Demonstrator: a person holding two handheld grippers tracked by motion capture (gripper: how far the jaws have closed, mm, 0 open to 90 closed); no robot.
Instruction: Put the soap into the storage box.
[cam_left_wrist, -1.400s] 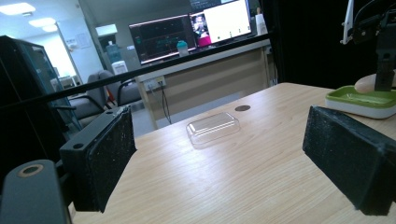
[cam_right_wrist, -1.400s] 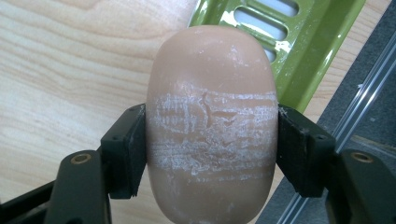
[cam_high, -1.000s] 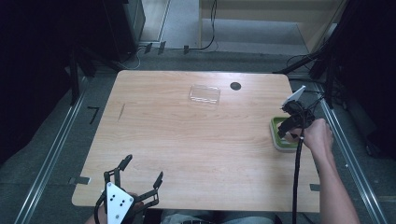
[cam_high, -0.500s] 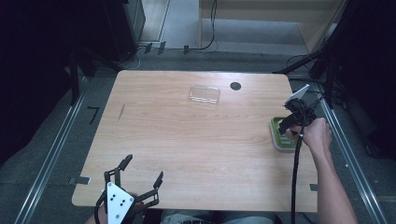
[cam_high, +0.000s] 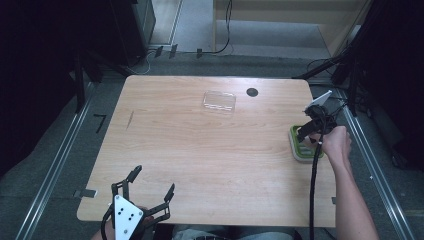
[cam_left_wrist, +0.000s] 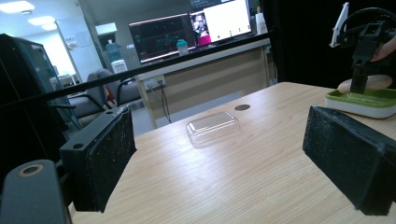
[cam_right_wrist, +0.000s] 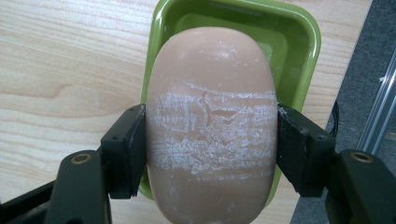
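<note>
A pink oval soap bar (cam_right_wrist: 210, 126) with white scuffs is clamped between both jaws of my right gripper (cam_right_wrist: 210, 149), just over a green soap dish (cam_right_wrist: 299, 42). From above, the right gripper (cam_high: 307, 132) hangs over that dish (cam_high: 296, 149) at the table's right edge. The soap (cam_left_wrist: 366, 84) also shows above the dish (cam_left_wrist: 364, 101) in the left gripper view. A clear plastic lid (cam_high: 219, 101) lies at the far middle of the table. My left gripper (cam_high: 150, 190) stands open at the near left edge, with nothing between its pads (cam_left_wrist: 343, 161).
The wooden table (cam_high: 210, 150) has a small black round hole (cam_high: 252, 92) right of the lid. A metal rail (cam_high: 370, 165) runs along the floor past the right edge. Monitors and a counter (cam_left_wrist: 205, 70) stand beyond the far side.
The right gripper with the soap has shifted very slightly over the green dish. The left gripper has stayed in place.
</note>
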